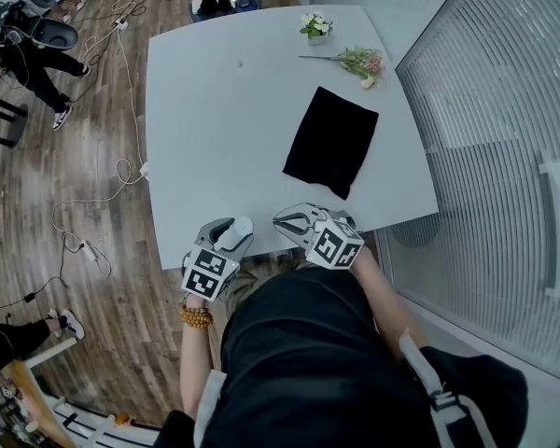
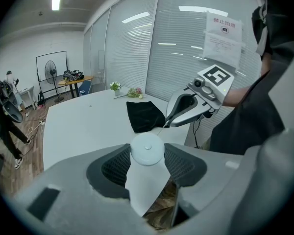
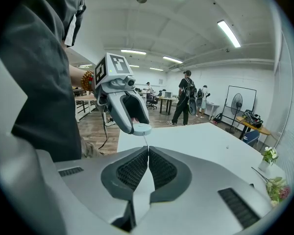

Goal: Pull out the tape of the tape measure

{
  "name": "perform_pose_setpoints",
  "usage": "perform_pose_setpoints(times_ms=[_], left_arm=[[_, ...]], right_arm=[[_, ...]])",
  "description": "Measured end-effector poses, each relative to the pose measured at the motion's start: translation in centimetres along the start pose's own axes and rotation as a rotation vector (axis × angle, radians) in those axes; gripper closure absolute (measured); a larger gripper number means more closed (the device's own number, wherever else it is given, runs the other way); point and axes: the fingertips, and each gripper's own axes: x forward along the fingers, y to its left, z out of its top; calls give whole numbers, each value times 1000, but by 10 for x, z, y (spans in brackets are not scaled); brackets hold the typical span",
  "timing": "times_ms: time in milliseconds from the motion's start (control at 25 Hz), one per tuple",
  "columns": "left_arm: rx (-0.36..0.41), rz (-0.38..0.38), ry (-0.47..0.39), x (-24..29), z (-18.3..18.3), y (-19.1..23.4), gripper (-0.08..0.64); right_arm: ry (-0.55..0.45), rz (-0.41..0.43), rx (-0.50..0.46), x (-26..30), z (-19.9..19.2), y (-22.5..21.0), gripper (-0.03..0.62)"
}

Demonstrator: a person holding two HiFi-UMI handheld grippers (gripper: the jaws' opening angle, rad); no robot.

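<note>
- The left gripper [image 1: 233, 235] clamps a round white plastic tape measure [image 2: 147, 150] between its jaws, at the near edge of the large white table [image 1: 215, 110]
- The right gripper [image 3: 148, 151], just beside it, is pinched tight on the thin pale tape [image 3: 145, 141] (a short length spans the gap to the case)
- A black rectangular cloth [image 1: 331, 141] lies farther up the table

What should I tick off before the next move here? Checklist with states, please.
1. Hold on the tape measure: ok, the left tool clamps its round white case.
2. Hold on the tape: ok, the right tool is shut on the thin strip.
3. Tape drawn well out: not ok, the tools sit close together.
4. Tape untwisted: cannot tell, too thin.
5. Path clear: ok, the black cloth lies farther up the table.
</note>
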Motion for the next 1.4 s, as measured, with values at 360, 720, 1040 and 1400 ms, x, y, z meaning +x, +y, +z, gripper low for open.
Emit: perform_pose_setpoints(times_ms=[360, 720, 1040, 1400], left_arm=[[5, 27, -4, 4, -3, 5, 336], [-10, 58, 1, 5, -2, 13, 337], [-35, 99, 17, -10, -19, 32, 337], [-52, 124, 9, -7, -26, 37, 336]], right_arm=[[18, 0, -4, 3, -3, -2, 586], [44, -13, -1, 3, -7, -9, 586], [87, -51, 6, -10, -20, -21, 586], [104, -67, 3, -5, -23, -21, 586]])
